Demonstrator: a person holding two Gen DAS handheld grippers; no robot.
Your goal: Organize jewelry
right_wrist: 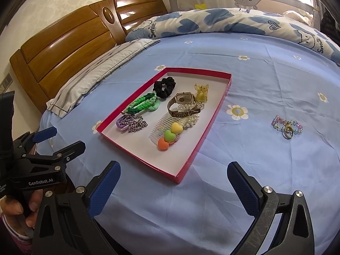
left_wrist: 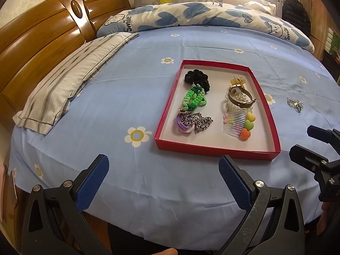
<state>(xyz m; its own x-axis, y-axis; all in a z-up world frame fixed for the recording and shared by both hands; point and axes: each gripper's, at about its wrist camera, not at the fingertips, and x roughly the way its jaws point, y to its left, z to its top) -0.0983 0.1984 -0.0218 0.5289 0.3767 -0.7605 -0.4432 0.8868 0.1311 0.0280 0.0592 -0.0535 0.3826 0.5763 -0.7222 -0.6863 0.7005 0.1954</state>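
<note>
A shallow red tray [left_wrist: 170,97] [right_wrist: 210,125] lies on the blue bedsheet. It holds a black scrunchie [left_wrist: 196,79] [right_wrist: 164,87], a green braided band [left_wrist: 194,99] [right_wrist: 141,105], a metal chain [left_wrist: 200,123] [right_wrist: 136,125], a watch [left_wrist: 239,96] [right_wrist: 183,104], a clear comb [left_wrist: 234,120] [right_wrist: 162,128] with heart clips and a yellow claw clip [right_wrist: 201,92]. A beaded bracelet with a ring [left_wrist: 295,104] [right_wrist: 286,126] lies on the sheet right of the tray. My left gripper [left_wrist: 163,178] [right_wrist: 61,140] is open and empty near the bed's front edge. My right gripper [right_wrist: 173,183] [left_wrist: 302,143] is open and empty, short of the tray's near corner.
A striped pillow [left_wrist: 70,82] lies at the left by the wooden headboard [left_wrist: 42,42]. A folded blue and white duvet [left_wrist: 191,14] lies across the far side of the bed. The sheet's front edge drops off just in front of the grippers.
</note>
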